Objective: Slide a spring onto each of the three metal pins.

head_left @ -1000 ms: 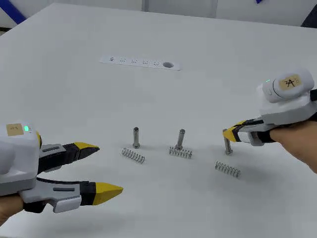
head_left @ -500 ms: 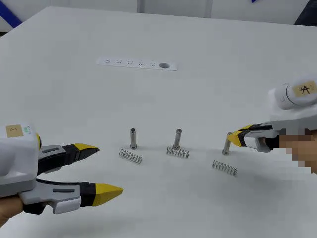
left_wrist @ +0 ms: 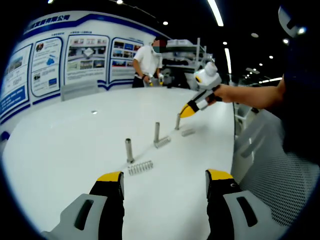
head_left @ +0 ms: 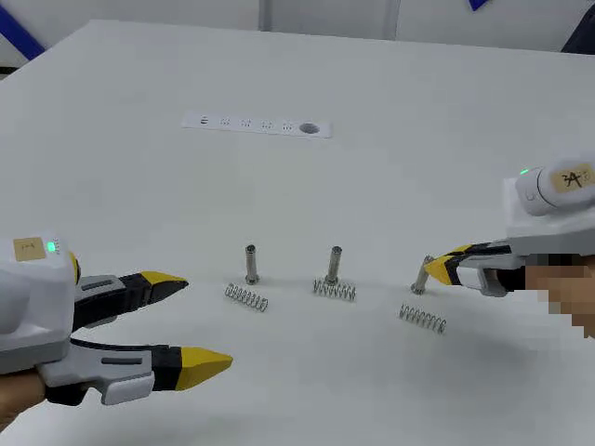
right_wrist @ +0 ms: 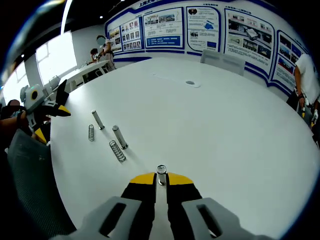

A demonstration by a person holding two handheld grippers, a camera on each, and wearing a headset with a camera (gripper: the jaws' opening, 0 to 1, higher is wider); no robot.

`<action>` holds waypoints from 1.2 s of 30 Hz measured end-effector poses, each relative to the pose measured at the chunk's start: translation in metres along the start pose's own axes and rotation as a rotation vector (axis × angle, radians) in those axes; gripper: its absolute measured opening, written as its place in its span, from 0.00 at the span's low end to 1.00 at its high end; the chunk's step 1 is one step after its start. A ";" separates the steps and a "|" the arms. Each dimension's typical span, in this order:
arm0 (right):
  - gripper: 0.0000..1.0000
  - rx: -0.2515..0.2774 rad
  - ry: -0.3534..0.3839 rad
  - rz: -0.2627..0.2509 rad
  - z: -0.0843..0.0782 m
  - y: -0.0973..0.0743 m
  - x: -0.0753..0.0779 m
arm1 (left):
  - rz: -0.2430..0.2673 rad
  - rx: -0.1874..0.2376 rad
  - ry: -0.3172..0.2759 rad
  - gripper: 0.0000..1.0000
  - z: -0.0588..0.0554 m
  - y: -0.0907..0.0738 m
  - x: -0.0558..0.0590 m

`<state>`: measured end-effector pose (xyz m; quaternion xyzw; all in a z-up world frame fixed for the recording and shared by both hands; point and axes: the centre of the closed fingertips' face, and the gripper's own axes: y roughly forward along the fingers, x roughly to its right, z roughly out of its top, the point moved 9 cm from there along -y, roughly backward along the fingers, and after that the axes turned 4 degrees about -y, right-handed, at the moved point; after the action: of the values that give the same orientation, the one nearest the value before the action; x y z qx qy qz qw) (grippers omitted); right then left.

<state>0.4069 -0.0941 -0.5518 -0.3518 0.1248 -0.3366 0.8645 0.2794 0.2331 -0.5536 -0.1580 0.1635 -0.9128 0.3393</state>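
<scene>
While your right gripper [head_left: 435,267] pinches the rightmost pin [head_left: 420,279] — tilting it, probably to present its end — its spring [head_left: 423,319] lies just beside; your left gripper [head_left: 208,319] hovers, jaws spread.

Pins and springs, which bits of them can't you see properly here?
- Right gripper view: the right gripper hides all but the top of the gripped pin.
- Left gripper view: the farthest spring is too small to count its coils.
- Head view: whether the gripped pin's foot touches the table is too small to tell.
</scene>
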 end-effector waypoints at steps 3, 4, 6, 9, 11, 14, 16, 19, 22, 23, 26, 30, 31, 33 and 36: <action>0.09 0.003 -0.003 0.001 0.000 -0.001 0.000 | 0.001 0.000 0.000 0.67 0.000 0.000 0.000; 0.09 0.004 -0.005 0.000 0.001 -0.001 0.000 | 0.000 0.000 0.000 0.67 0.000 0.000 0.001; 0.09 0.002 -0.007 0.000 0.001 -0.001 0.000 | -0.001 -0.001 0.001 0.67 0.000 0.000 0.001; 0.09 0.001 -0.011 0.000 0.001 -0.001 0.000 | -0.001 0.001 0.002 0.67 0.000 -0.001 0.001; 0.10 0.001 -0.013 -0.001 0.000 -0.002 0.000 | -0.001 0.003 0.002 0.67 0.001 -0.001 0.001; 0.10 -0.003 -0.014 -0.001 -0.002 -0.001 0.000 | -0.001 0.003 0.002 0.67 0.000 -0.001 0.002; 0.10 -0.008 -0.015 0.000 -0.004 -0.001 -0.001 | -0.001 0.003 0.001 0.67 0.000 -0.001 0.001; 0.11 -0.015 -0.014 0.002 -0.007 -0.001 -0.002 | -0.002 0.002 -0.001 0.67 -0.001 -0.001 0.001; 0.11 -0.019 -0.011 0.003 -0.010 -0.002 -0.002 | -0.002 0.001 -0.002 0.67 -0.002 -0.001 0.001; 0.11 -0.021 -0.011 0.005 -0.011 -0.002 -0.002 | -0.002 0.001 -0.002 0.67 -0.002 -0.001 0.001; 0.11 -0.025 -0.020 0.009 -0.012 -0.003 -0.003 | -0.003 0.000 -0.002 0.67 -0.001 -0.001 0.001; 0.12 -0.026 -0.028 0.014 -0.013 -0.004 -0.004 | -0.005 -0.001 -0.002 0.67 -0.001 0.000 0.001; 0.12 -0.026 -0.029 0.019 -0.014 -0.004 -0.005 | -0.005 -0.001 -0.003 0.67 -0.002 0.000 0.002; 0.13 -0.030 -0.036 0.039 -0.016 -0.004 -0.007 | -0.007 0.000 -0.004 0.67 -0.002 0.001 0.002; 0.15 -0.047 -0.065 0.072 -0.023 -0.004 -0.011 | -0.005 -0.001 -0.007 0.67 -0.003 0.000 0.002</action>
<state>0.3861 -0.1008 -0.5657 -0.3779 0.1173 -0.2906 0.8712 0.2772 0.2322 -0.5558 -0.1617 0.1623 -0.9131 0.3373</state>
